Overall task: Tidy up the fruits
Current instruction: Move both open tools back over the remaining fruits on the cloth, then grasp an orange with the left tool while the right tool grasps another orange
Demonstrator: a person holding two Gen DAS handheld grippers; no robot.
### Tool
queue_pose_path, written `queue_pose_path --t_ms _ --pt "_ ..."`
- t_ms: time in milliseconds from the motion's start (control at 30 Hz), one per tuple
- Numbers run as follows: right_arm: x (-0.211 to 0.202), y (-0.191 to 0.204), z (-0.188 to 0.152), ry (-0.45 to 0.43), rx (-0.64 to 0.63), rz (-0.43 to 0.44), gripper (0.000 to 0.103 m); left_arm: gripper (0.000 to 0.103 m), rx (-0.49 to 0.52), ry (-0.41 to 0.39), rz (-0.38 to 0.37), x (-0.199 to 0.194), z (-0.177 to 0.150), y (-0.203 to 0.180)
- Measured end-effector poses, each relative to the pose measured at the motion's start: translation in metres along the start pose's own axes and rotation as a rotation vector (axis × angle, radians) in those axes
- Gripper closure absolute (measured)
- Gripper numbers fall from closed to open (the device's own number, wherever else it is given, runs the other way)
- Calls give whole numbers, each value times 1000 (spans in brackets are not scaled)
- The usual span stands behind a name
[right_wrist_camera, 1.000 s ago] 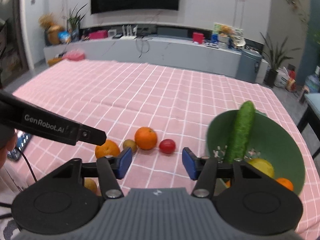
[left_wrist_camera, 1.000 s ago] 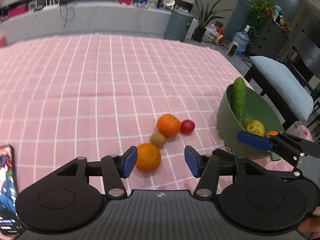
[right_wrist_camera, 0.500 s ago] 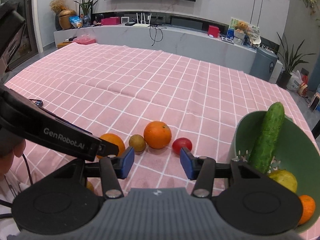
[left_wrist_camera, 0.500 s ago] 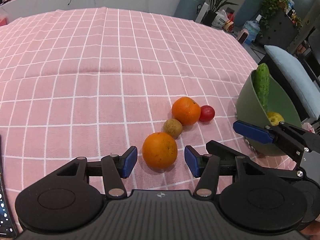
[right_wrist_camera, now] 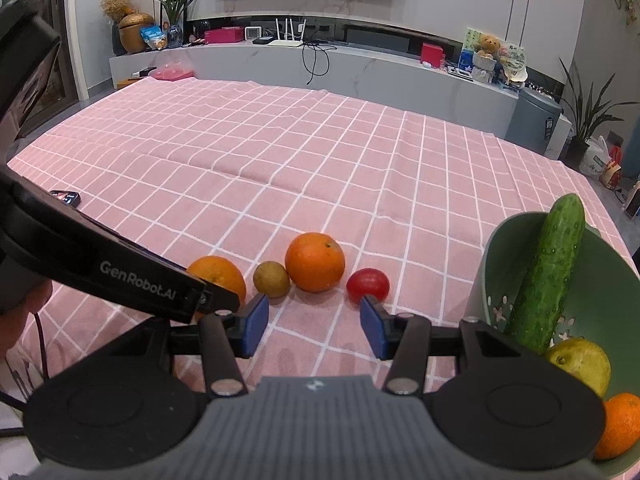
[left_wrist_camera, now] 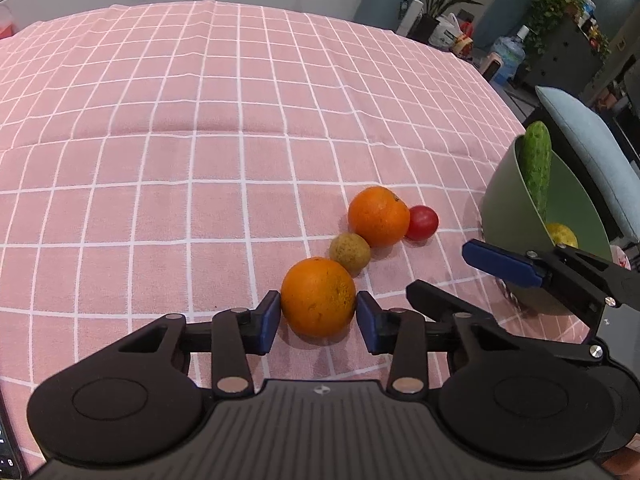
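Observation:
My left gripper (left_wrist_camera: 318, 318) has its blue pads against both sides of the near orange (left_wrist_camera: 318, 296), which rests on the pink checked cloth. Behind it lie a small brown fruit (left_wrist_camera: 350, 253), a second orange (left_wrist_camera: 378, 216) and a red tomato (left_wrist_camera: 422, 222). A green bowl (left_wrist_camera: 504, 216) at the right holds a cucumber (left_wrist_camera: 536, 164) and a yellow-green fruit (left_wrist_camera: 562, 234). My right gripper (right_wrist_camera: 314, 326) is open and empty, hovering just in front of the row: held orange (right_wrist_camera: 220, 276), brown fruit (right_wrist_camera: 272, 279), second orange (right_wrist_camera: 315, 262), tomato (right_wrist_camera: 368, 285). The bowl (right_wrist_camera: 494, 264) also holds a small orange (right_wrist_camera: 622, 424).
A phone (right_wrist_camera: 64, 197) lies on the cloth at the left. The table's right edge runs beside the bowl, with a blue-cushioned chair (left_wrist_camera: 592, 148) beyond it. A long counter (right_wrist_camera: 360, 68) with clutter stands past the far edge.
My left gripper moved forward around the near orange and its jaws closed onto it. My right gripper dropped slightly toward the fruit row and stayed open.

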State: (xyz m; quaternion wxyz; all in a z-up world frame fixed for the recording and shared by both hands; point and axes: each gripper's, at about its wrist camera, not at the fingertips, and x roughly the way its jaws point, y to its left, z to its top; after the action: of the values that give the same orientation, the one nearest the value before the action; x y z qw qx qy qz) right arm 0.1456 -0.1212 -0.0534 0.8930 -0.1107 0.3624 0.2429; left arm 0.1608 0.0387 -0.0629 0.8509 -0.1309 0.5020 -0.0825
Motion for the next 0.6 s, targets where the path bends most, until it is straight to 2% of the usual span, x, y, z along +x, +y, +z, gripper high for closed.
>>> queue_pose_path --t_ms 400,600 --pt "5 -4 15 -35 -1 -16 56 57 -69 -69 3 -13 9 13" --pt "17 -14 23 -24 54 -2 56 57 -103 -96 20 -14 13 20"
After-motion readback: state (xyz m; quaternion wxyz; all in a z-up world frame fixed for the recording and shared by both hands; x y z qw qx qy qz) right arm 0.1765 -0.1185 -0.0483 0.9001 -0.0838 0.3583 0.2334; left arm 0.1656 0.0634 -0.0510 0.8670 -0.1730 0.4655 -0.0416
